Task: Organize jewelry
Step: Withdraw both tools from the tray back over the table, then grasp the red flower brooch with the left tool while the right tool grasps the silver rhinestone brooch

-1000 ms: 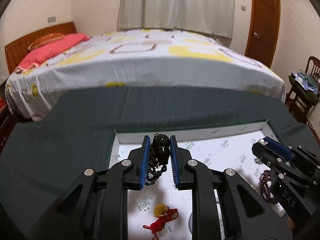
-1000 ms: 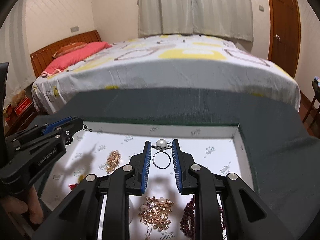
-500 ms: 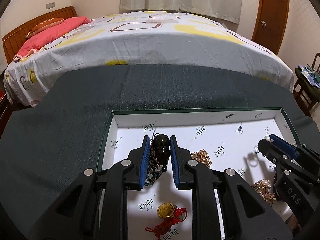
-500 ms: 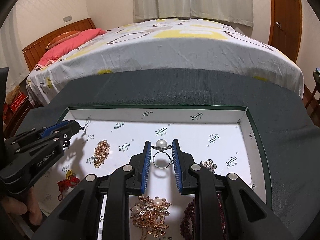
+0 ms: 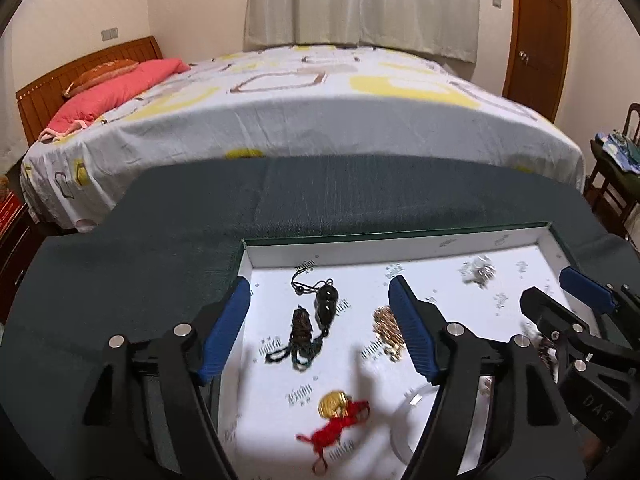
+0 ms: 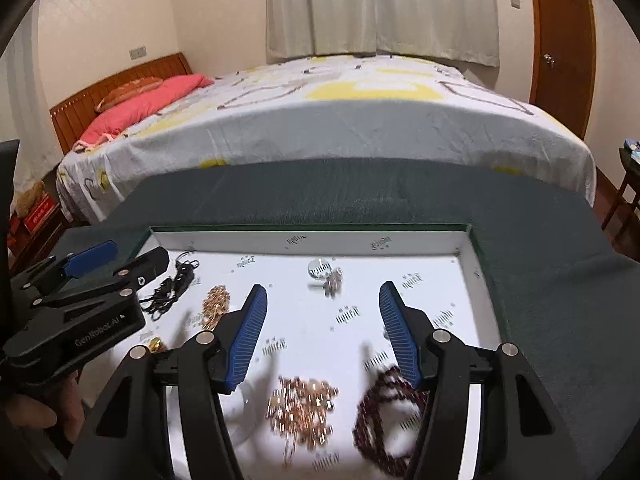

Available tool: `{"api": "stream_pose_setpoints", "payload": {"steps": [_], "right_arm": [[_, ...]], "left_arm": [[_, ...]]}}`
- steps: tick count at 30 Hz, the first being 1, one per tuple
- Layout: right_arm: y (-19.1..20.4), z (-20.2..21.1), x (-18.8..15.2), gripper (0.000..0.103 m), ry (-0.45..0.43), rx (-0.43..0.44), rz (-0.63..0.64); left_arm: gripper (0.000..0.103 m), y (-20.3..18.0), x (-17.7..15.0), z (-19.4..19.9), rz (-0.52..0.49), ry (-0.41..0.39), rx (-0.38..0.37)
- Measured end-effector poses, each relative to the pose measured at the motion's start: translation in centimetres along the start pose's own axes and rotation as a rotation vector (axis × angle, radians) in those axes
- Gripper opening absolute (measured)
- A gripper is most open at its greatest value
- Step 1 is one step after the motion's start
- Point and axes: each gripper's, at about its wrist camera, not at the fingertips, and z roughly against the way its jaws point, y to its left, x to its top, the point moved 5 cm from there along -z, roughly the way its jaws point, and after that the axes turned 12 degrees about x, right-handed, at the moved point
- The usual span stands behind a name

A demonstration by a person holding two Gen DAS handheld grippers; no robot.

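Note:
A white box tray (image 5: 400,246) (image 6: 304,236) lies on a dark green cloth. My left gripper (image 5: 320,300) is open and empty above a black gourd pendant with cord (image 5: 316,320), which lies in the tray's far left corner; it also shows in the right wrist view (image 6: 172,284). My right gripper (image 6: 320,300) is open and empty above a pearl ring (image 6: 326,276) lying on the tray floor; it also shows, blurred, in the left wrist view (image 5: 478,272). Each gripper appears in the other's view.
Other jewelry lies in the tray: a gold brooch (image 5: 386,330) (image 6: 216,306), a gold charm on red cord (image 5: 336,416), a rose-gold cluster (image 6: 304,404), a dark red bead bracelet (image 6: 380,412). A bed (image 5: 320,112) stands behind the table.
Both grippers opened. The black pendant dropped from my left gripper onto the tray, and the pearl ring dropped from my right gripper onto the tray. Both grippers tilted up slightly.

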Motion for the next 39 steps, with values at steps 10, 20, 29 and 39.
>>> {"api": "stream_pose_setpoints", "payload": {"steps": [10, 20, 29, 39], "right_arm": [[0.0, 6.2, -4.2, 0.057, -0.024, -0.011, 0.003], [0.5, 8.7, -9.3, 0.057, 0.023, -0.011, 0.004], [1.1, 7.3, -11.1, 0.056, 0.084, -0.007, 0.02], [1.5, 4.8, -12.1, 0.043, 0.164, -0.008, 0.031]], "left_arm": [[0.076, 0.6, -3.7, 7.2, 0.028, -0.084, 0.0], [0.076, 1.9, -8.9, 11.0, 0.087, -0.056, 0.005], [0.076, 2.2, -12.0, 11.2, 0.071, -0.004, 0.017], [0.076, 1.7, -13.3, 10.7, 0.06, 0.024, -0.001]]}}
